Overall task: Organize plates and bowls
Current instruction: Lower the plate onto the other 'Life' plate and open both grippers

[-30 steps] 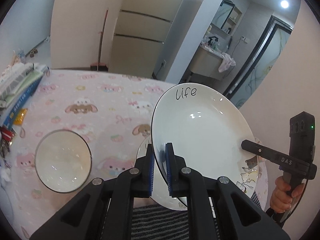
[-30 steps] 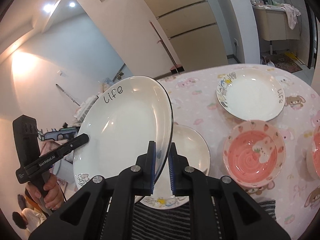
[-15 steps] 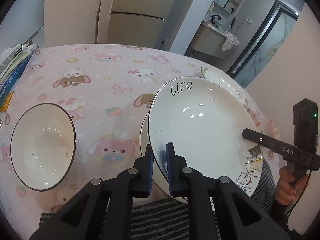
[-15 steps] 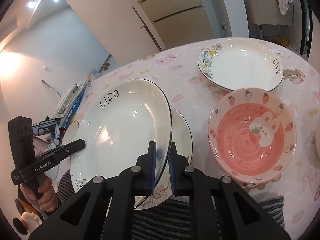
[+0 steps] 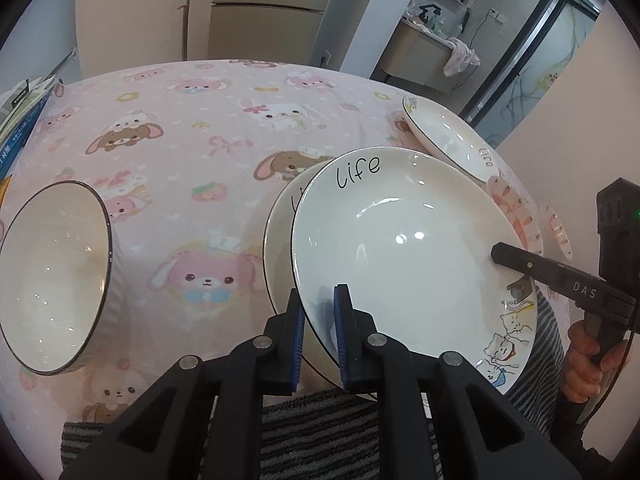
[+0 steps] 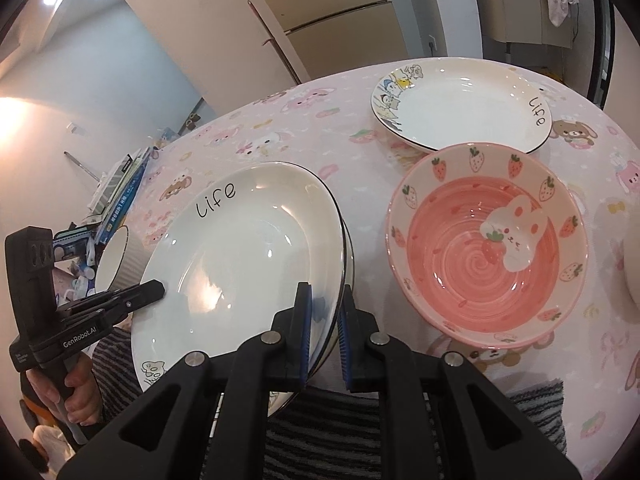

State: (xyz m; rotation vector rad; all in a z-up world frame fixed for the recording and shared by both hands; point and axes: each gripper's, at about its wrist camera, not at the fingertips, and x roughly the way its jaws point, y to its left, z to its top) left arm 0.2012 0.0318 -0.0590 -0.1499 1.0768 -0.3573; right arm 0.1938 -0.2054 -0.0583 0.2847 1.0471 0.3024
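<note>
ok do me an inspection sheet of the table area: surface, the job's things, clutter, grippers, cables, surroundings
Surface: round table under a pink cartoon-animal cloth.
Job's things: white "Life" plate held over a second plate; third "Life" plate at the far side; pink strawberry bowl; white black-rimmed bowl.
Clutter: stacked books at the table edge.
Grippers: left gripper and right gripper each clamp the held plate's rim.
Cables: nothing seen on the table.
Surroundings: cabinet fronts, washbasin counter with a draped towel.

Left gripper [image 5: 318,332] and right gripper [image 6: 323,330] fingers pinch opposite rims.
</note>
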